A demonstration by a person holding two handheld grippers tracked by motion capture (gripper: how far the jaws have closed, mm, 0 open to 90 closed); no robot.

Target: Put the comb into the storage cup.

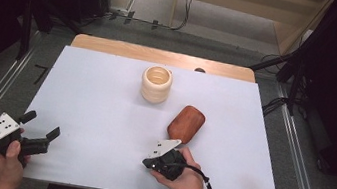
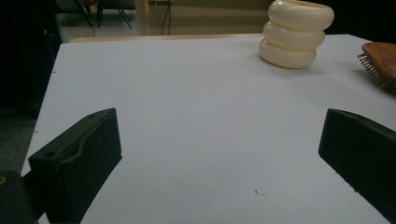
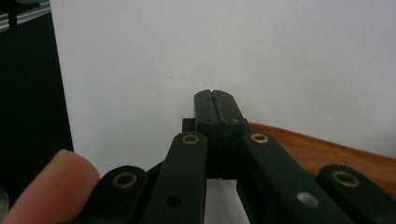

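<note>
A cream ribbed cup [image 1: 156,84] stands upright at the back middle of the white table [image 1: 102,115]; it also appears far ahead in the left gripper view [image 2: 295,35]. A brown wooden hairbrush [image 1: 187,123] lies right of centre, its bristles at the right edge of the left gripper view [image 2: 380,65]. My right gripper [image 1: 172,144] sits at the brush's near end, its jaws pressed flat together [image 3: 215,105] with nothing between them; the brush's wooden back [image 3: 327,151] lies just below and to their right. My left gripper [image 1: 40,124] rests at the near left corner, wide open over bare table [image 2: 219,128].
A wooden strip [image 1: 162,55] runs along the table's far edge. Dark stands and cables [image 1: 287,66] flank the table on a grey floor. A fingertip [image 3: 51,186] of the person's hand shows beside the right gripper's linkage.
</note>
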